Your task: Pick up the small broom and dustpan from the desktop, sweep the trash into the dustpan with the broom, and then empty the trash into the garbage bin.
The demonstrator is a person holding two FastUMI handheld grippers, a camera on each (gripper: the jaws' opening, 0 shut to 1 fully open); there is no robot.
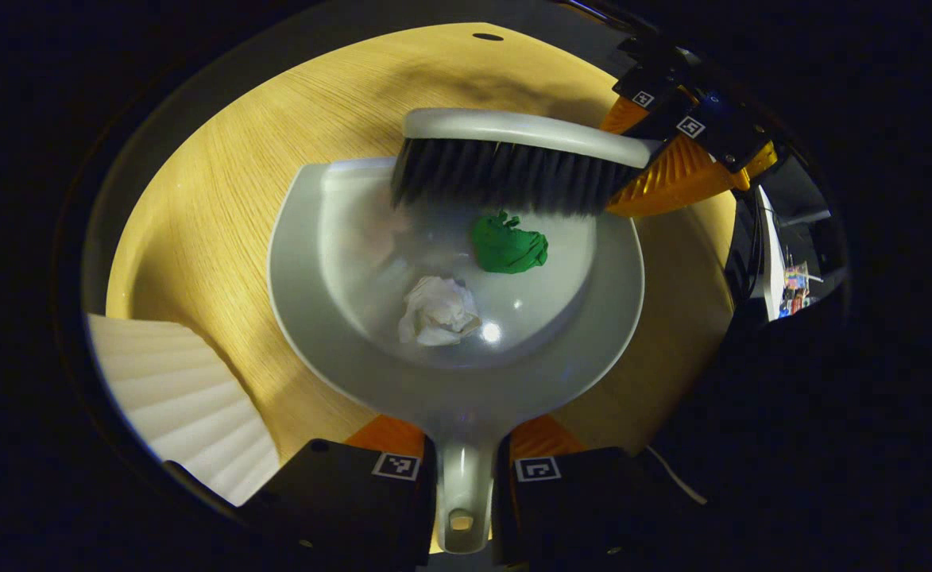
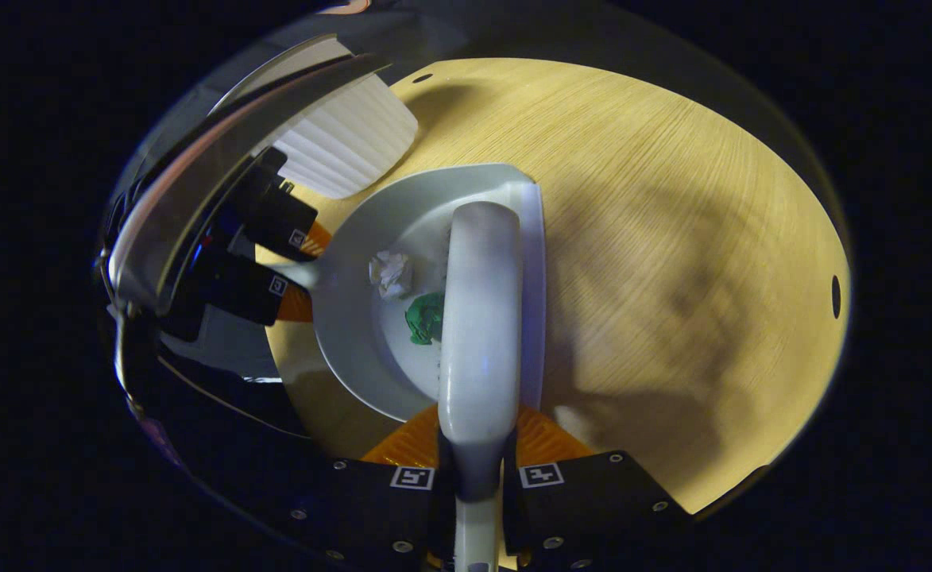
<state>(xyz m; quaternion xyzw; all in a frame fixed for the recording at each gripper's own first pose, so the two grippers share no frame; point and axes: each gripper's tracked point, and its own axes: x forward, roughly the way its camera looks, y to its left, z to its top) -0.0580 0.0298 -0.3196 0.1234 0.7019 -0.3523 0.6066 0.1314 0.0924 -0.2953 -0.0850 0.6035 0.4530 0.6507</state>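
- Left gripper (image 1: 466, 445): fingers closed from both sides on the handle of the dustpan (image 1: 609, 318), gripped firmly. In the right gripper view the same gripper (image 2: 300, 270) sits at the left, holding the dustpan (image 2: 346, 318) by its handle.
- Dustpan: pale grey, lying on the wooden desktop (image 1: 219, 199), open lip pointing away from the left gripper. Whether the lip touches the wood or sits a little above it cannot be told.
- Trash: white paper ball (image 1: 438, 311) in the pan's bowl, nearer the handle; green paper wad (image 1: 508, 245) farther out, just below the bristles. Both inside the pan. The right gripper view shows the white ball (image 2: 391, 272) and the green wad (image 2: 424, 318) partly hidden by the broom.
- Right gripper (image 2: 477, 469): fingers clamped on the broom (image 2: 480, 318) at its handle end. In the left gripper view it (image 1: 656, 159) comes in from the upper right.
- Broom (image 1: 513, 131): pale grey back, dark bristles, held crosswise over the pan's front lip, bristles pointing down into the mouth.
- Ribbed white bin (image 1: 187, 397): at the desk edge, close beside the left gripper; also seen at upper left in the right gripper view (image 2: 346, 143).
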